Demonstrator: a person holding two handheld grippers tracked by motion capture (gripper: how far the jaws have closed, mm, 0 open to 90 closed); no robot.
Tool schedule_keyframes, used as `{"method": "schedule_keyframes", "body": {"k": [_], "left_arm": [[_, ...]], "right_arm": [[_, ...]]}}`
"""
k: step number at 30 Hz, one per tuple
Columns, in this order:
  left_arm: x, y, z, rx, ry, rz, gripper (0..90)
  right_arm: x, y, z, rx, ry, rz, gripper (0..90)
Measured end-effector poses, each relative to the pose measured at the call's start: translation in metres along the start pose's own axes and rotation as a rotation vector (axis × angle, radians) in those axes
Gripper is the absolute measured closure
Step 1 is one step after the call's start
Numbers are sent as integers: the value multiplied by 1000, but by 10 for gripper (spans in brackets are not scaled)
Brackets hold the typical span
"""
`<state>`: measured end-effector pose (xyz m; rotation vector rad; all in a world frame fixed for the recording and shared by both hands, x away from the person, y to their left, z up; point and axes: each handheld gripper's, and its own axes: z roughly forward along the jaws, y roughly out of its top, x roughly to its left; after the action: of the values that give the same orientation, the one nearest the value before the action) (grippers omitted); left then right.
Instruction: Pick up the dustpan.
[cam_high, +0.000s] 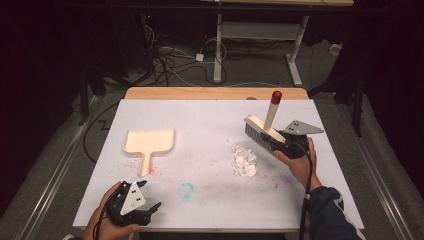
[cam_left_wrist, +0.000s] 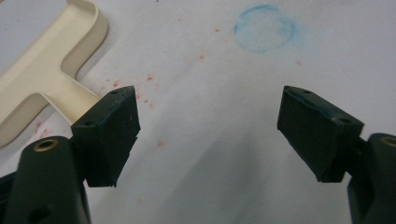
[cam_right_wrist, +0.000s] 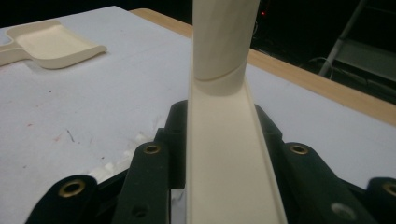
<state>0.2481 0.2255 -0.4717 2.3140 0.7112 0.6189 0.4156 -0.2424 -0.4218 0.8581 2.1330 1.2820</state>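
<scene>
Brush (cam_high: 264, 131) is clamped across its back by the right gripper (cam_high: 286, 145), bristles just right of the paper scraps (cam_high: 244, 161). Dustpan (cam_high: 148, 142) lies well left of the scraps, handle toward the wide-open, empty left gripper (cam_high: 142, 200).

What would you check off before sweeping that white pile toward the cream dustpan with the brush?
1. Right gripper clamped on the brush: ok, its jaws are shut on the cream back of the brush.
2. Bristles beside the white pile: ok, just right of it.
3. Bristles touching the table: cannot tell.
4. Dustpan steadied: not ok, it lies free, mouth facing away from the person, not toward the pile.
5. Left gripper ready: ok, jaws open and holding nothing, near the dustpan handle.
6. Path between pile and dustpan: ok, just stains.
</scene>
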Motion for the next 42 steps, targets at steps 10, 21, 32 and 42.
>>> {"method": "schedule_keyframes", "body": {"k": [10, 21, 32, 42], "left_arm": [[1, 1, 4, 11, -3, -3, 202], [-1, 2, 5, 17, -14, -5, 202], [-4, 2, 7, 36, -16, 2, 202], [-6, 2, 7, 41, -19, 4, 202]], "right_arm": [[-26, 10, 60, 10, 46, -55, 675], [-4, 6, 89, 50, 232, -121, 666], [-3, -11, 57, 50, 437, -184, 654], [-6, -18, 34, 44, 497, -198, 658]]}}
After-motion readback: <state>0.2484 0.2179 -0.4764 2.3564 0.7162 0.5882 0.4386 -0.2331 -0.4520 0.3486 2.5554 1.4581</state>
